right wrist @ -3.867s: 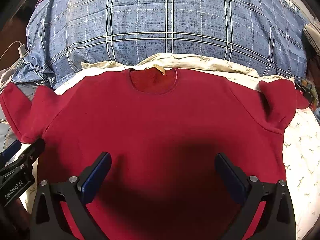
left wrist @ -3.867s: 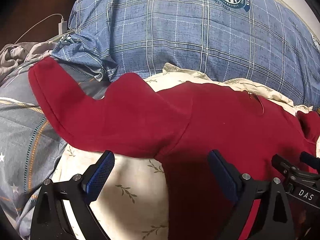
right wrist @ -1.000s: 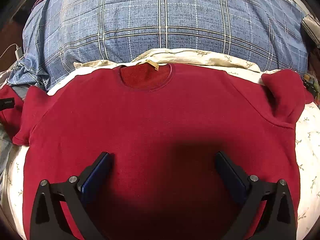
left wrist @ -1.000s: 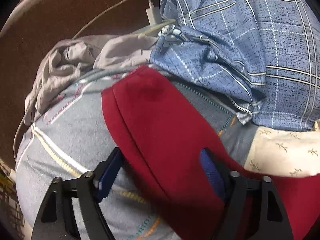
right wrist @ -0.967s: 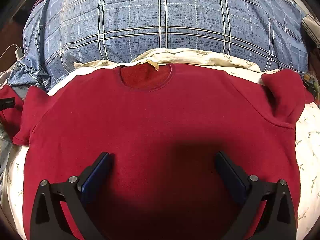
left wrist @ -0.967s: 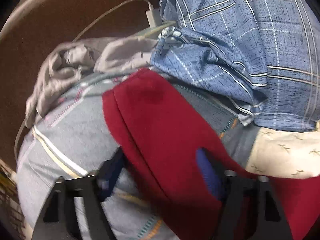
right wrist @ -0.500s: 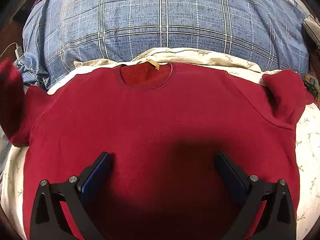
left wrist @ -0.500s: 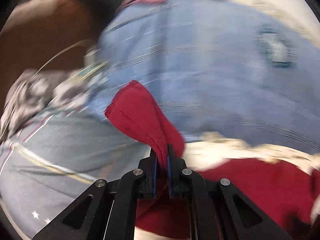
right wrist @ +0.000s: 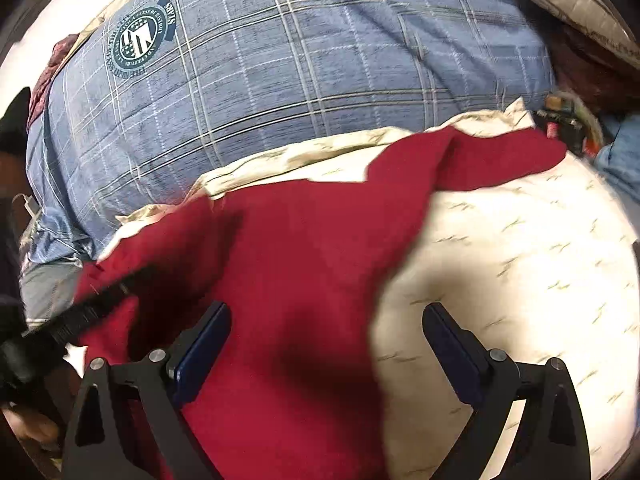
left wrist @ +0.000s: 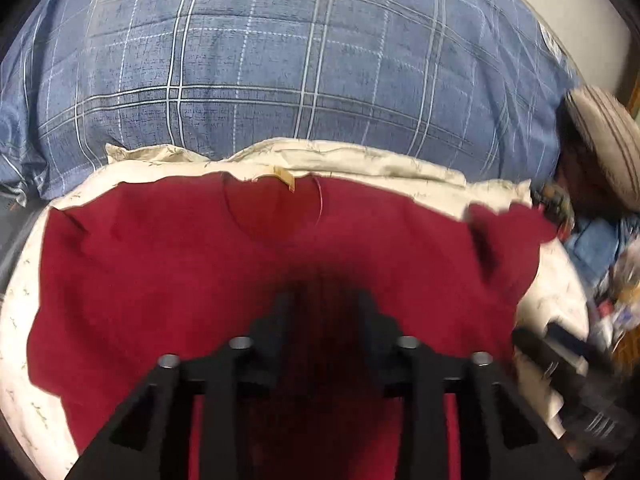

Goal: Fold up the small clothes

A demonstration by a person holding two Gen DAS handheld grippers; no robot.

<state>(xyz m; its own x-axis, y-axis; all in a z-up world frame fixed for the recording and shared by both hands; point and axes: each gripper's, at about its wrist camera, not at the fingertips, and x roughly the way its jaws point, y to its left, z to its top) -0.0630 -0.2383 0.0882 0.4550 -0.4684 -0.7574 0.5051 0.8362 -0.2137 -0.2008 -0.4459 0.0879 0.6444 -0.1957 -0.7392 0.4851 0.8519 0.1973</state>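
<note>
Dark red knit sweatshirt [left wrist: 168,264] laid flat on cream leaf-print bedding [right wrist: 520,248] | left gripper [left wrist: 326,320] fingers part-open, grip untellable | right gripper [right wrist: 326,340] spread wide, empty | risk: sleeve bunched if released early

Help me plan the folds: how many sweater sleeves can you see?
1: a sleeve sticks out to the right over the cream sheet. The other may be hidden under the left gripper.
</note>
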